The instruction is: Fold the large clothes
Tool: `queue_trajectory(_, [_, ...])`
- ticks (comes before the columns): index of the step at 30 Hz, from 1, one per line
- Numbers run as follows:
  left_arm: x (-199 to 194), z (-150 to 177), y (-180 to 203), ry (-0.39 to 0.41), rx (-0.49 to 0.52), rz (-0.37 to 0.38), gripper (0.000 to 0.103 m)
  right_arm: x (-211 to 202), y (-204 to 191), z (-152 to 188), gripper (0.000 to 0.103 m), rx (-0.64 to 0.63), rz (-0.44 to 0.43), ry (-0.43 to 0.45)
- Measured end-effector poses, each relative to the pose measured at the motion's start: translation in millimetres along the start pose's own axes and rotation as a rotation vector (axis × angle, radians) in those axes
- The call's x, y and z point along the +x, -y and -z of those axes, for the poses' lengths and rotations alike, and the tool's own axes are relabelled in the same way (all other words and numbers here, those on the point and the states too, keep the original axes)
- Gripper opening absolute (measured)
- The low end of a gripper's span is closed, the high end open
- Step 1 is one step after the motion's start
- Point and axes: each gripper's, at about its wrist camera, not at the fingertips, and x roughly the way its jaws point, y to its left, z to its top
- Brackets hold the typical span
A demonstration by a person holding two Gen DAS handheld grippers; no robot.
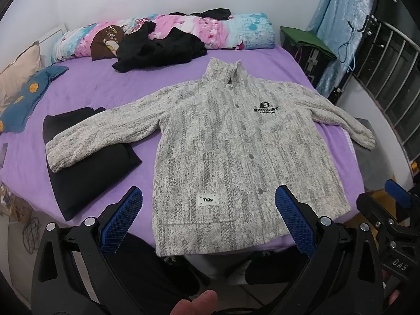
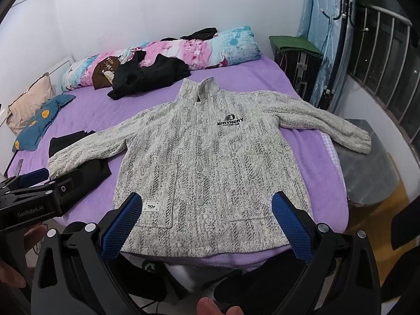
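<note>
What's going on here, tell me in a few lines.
A person holds a tool in each hand at the foot of a bed. A grey jacket lies spread flat, front up, buttoned, both sleeves out. One sleeve lies over a folded black garment. The left tool and right tool are both open, above the hem, holding nothing. No fold has been made yet.

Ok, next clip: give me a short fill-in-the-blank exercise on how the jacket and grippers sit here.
1. The grey fleece jacket lies spread flat on a bed with a ____ sheet.
2. The jacket's snap front is ____.
3. One jacket sleeve rests on a folded ____ garment.
4. The left gripper and right gripper are both ____, holding nothing.

Missing words: purple; closed; black; open
</note>
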Motion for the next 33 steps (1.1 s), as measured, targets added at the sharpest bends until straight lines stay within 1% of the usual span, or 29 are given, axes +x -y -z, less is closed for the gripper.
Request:
queue_trajectory(6, [-0.9, -1.7, -0.1, 0.007, 0.002, -0.003, 0.097, -0.5, -2.8, 2.1, 0.097, -0.006, -0.008, 0.007])
queue_trajectory(9, [-1.5, -0.9, 0.3, 0.005, 0.004, -0.002, 0.097, -2.0, -5.9, 2.4, 0.097, -0.021, 0.002, 0.014])
queue_trajectory(33, [3.7, -3.0, 1.4, 0.002, 0.009, -0.014, 0.097, 4.2, -0.7, -0.9, 0.097, -0.002, 0.006, 0.000])
